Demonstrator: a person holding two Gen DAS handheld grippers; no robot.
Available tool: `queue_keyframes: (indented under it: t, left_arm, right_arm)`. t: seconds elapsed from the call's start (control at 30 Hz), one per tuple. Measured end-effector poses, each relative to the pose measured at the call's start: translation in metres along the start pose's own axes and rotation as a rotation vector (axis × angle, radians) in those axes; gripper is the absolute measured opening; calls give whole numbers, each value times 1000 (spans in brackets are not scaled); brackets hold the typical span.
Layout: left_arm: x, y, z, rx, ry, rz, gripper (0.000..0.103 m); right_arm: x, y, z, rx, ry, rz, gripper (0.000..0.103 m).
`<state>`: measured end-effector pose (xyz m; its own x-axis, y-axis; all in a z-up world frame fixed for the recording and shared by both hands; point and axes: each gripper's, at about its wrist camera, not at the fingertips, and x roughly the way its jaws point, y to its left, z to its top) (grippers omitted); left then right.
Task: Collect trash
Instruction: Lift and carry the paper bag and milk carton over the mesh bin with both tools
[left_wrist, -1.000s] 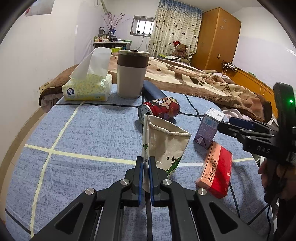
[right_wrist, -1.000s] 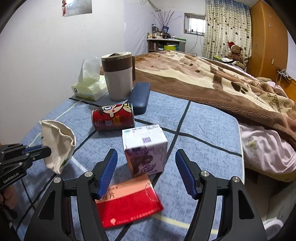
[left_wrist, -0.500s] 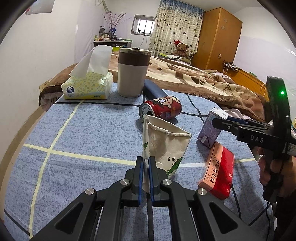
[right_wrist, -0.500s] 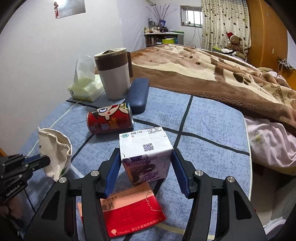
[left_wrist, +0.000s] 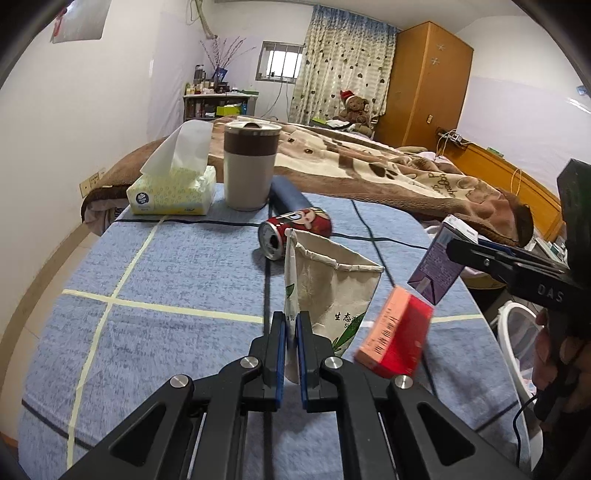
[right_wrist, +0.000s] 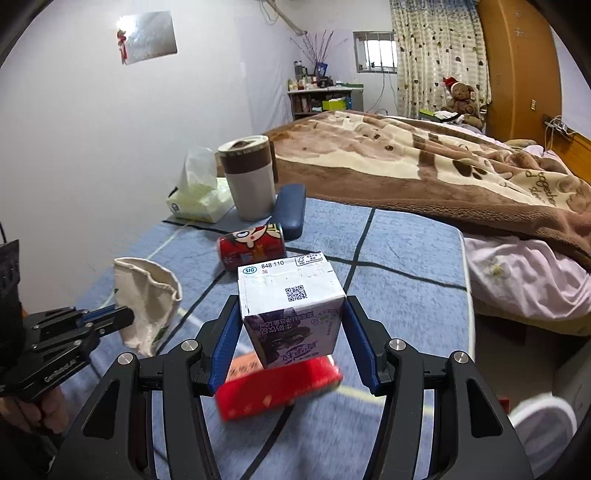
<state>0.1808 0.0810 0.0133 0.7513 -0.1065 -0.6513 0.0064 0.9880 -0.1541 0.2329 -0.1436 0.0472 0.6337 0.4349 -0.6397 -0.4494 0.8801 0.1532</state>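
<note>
SIG carton (right_wrist: 291, 314) now lifted in right gripper (right_wrist: 291, 343), left gripper (left_wrist: 290, 354) pinching bag (left_wrist: 328, 284)

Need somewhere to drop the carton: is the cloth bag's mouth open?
Open: the left tongs pinch the cloth bag by one edge, its rim gaping.

You are looking at one cloth bag (left_wrist: 332, 284), one red can (left_wrist: 295, 230), one purple milk carton (right_wrist: 291, 310) and one red box (left_wrist: 395, 339). You are also seeing one tissue box (left_wrist: 173, 192), one big cup (left_wrist: 251, 166), one blue case (right_wrist: 290, 212) and one teddy bear (left_wrist: 354, 109). You are holding two grippers, one left gripper (left_wrist: 290, 325) and one right gripper (right_wrist: 291, 339).
</note>
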Motion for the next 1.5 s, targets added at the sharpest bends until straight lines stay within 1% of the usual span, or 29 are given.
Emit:
queue_keyframes:
  t: [0.3, 0.73, 1.13, 1.5]
  left_arm:
    - [-29, -35, -16, 29, 5, -36, 6]
    - [-51, -83, -40, 70, 22, -87, 6]
    - [-46, -126, -43, 124, 46, -144, 6]
    - [-33, -173, -43, 194, 74, -202, 6]
  right_arm:
    - [-40, -3, -28, 49, -20, -8, 57]
    - [-74, -18, -57, 95, -45, -52, 57]
    - [-93, -40, -73, 140, -65, -110, 57]
    - [-108, -72, -89, 200, -80, -167, 57]
